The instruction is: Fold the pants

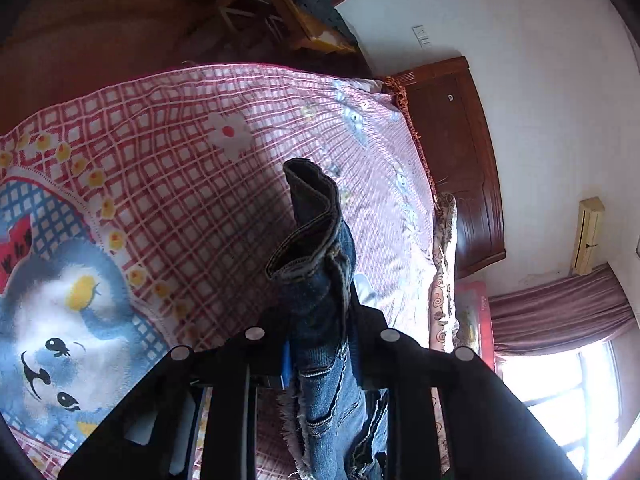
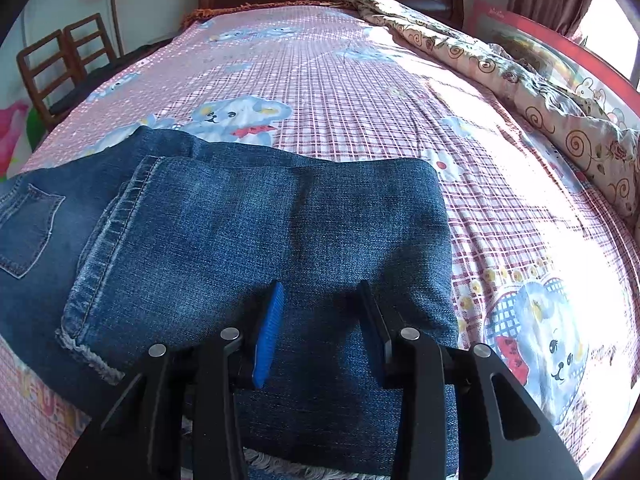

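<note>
At bottom centre of the left wrist view, the left gripper [image 1: 320,344] is clamped on a bunched fold of the jeans [image 1: 316,280], which rises mid-frame. In the right wrist view, the right gripper [image 2: 320,312] hangs spread apart over the jeans [image 2: 256,224] lying folded on the checked bedspread [image 2: 360,80] beyond.

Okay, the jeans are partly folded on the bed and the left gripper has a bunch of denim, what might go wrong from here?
Two risks, judged from what shows now.

1. The left gripper has its jaws shut on a bunched wad of the jeans, not a flat edge. Laying that down would likely leave a lump or a crooked fold.

2. The right gripper hangs open over the folded leg and pins nothing, so a pull from the left may drag the layers out of line.
</note>
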`<state>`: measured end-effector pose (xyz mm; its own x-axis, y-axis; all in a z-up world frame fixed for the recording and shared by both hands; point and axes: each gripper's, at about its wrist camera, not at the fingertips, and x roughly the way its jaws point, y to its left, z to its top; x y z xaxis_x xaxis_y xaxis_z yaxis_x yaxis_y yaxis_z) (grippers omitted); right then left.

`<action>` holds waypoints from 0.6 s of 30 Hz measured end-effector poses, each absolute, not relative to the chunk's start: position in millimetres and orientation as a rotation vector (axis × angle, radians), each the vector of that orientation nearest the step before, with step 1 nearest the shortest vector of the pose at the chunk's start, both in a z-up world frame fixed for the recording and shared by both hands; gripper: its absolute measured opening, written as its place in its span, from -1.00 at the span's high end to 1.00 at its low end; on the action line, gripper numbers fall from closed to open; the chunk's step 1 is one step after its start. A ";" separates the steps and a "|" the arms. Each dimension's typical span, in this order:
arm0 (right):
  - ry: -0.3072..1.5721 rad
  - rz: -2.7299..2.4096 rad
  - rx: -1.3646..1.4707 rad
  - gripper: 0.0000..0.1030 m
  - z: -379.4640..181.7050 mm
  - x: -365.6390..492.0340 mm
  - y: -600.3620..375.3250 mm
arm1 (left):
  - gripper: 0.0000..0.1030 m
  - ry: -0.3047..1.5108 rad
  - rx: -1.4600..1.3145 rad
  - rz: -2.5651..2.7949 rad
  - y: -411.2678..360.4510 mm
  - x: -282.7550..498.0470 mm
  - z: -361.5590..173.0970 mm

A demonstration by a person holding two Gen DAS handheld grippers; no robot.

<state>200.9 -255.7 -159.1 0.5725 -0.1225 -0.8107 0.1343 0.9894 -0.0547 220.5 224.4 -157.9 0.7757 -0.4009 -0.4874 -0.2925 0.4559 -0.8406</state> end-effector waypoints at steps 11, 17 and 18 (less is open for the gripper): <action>0.860 -0.081 0.380 -0.31 -122.4 163.7 -310.1 | 0.62 0.600 -0.653 -0.322 98.1 219.6 -38.7; 0.839 0.166 0.786 -0.31 -132.9 163.7 -337.3 | 0.62 0.603 -0.407 -0.503 -7.3 189.6 -19.1; 0.830 0.183 0.837 -0.31 -134.5 164.9 -340.7 | 0.62 0.614 -0.361 -0.524 -26.9 187.8 -21.8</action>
<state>164.9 -340.7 -134.5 0.6795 0.4508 -0.5789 0.1653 0.6746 0.7194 187.8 -26.9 -21.8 0.6950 -0.5622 -0.4483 0.3545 0.8103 -0.4667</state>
